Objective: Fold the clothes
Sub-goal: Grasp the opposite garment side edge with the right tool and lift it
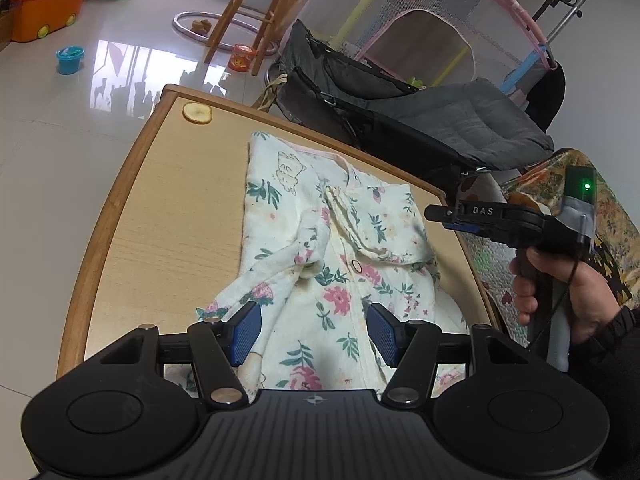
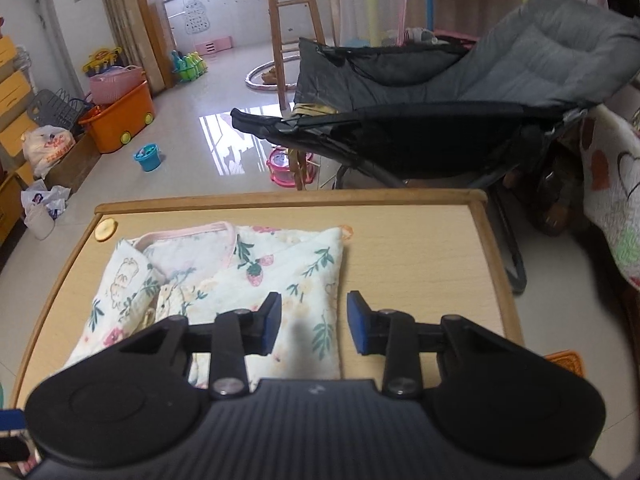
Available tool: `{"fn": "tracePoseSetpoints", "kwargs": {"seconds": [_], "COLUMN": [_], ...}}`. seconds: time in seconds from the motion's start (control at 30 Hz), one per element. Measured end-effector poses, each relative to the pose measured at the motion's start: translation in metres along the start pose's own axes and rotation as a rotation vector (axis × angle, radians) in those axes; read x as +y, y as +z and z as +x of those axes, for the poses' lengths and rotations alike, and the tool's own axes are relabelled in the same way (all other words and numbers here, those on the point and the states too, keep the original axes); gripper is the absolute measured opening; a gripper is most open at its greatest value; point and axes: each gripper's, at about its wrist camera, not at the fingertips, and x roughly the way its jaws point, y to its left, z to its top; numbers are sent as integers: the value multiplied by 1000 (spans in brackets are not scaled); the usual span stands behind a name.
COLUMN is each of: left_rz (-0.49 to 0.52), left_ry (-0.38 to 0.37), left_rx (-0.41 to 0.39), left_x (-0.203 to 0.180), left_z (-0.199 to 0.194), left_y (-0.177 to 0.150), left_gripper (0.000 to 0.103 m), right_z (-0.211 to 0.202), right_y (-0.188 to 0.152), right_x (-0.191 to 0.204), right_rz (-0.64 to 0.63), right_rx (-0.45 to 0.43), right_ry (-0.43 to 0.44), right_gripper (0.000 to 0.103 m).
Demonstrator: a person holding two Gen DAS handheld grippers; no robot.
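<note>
Both my grippers hang spread and empty over the floral garment (image 1: 332, 264) on the wooden table (image 1: 168, 200): left gripper (image 1: 314, 332) above its near hem, right gripper (image 2: 313, 322) at its right edge. Pinching only the top layer would, I judge, undo the loose sleeve (image 1: 280, 268) fold.

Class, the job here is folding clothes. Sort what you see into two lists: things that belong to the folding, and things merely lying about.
Belongs to the job:
floral baby garment, partly folded
wooden table under it
left gripper, open
right gripper, open

Just lying about:
round yellow disc at the table corner
grey padded chair
orange toy bin
blue bucket
hoop on the floor
</note>
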Motion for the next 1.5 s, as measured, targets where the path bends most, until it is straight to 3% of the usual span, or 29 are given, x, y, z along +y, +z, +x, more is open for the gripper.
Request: {"fn": "tracePoseSetpoints", "kwargs": {"seconds": [0.33,0.47,0.77,1.07,1.5], "left_rz": [-5,-7,-9,-12,-26], "left_ry": [1,0,3,3,10], "left_rx": [-7,-3,2,2,-4], "left_x": [3,3,4,4,11], "left_z": [-5,-4,-4,-6,-9], "left_y": [1,1,0,-2,-3], "left_gripper": [61,61,61,61,61], "right_z": [26,34,34,13,8], "right_y": [-3,-6,-7,-3,-1], "right_x": [-3,-3,3,34,76], "right_rz": [27,27,14,-120,-198], "right_rx": [54,84,90,27,24], "right_ry": [-8,-2,4,-11,43], "right_gripper": [35,22,6,5,5]}}
